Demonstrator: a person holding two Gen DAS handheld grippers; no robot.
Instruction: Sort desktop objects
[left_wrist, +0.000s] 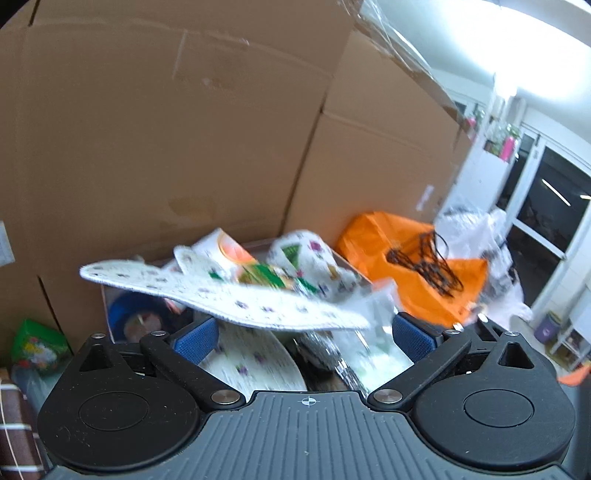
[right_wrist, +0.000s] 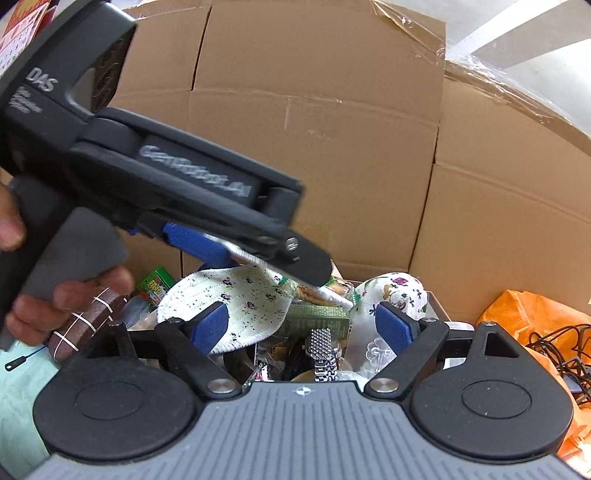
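Left gripper (left_wrist: 301, 334): jaws spread wide, nothing clamped; blurred floral insole (left_wrist: 221, 295) lies just beyond pads, above box of clutter (left_wrist: 107, 306). Right gripper (right_wrist: 304, 326): jaws apart, no grip; second floral insole (right_wrist: 225, 306) beside left pad, metal watch band (right_wrist: 321, 350) between fingers below. Cardboard wall (right_wrist: 314, 129) behind.

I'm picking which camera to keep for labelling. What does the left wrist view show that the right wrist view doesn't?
Only the left wrist view: a window and white plastic bags at far right. Only the right wrist view: the left claw seen from outside, a hand on its grip, a metal watch band. Both: the floral insole, cardboard boxes, the orange bag.
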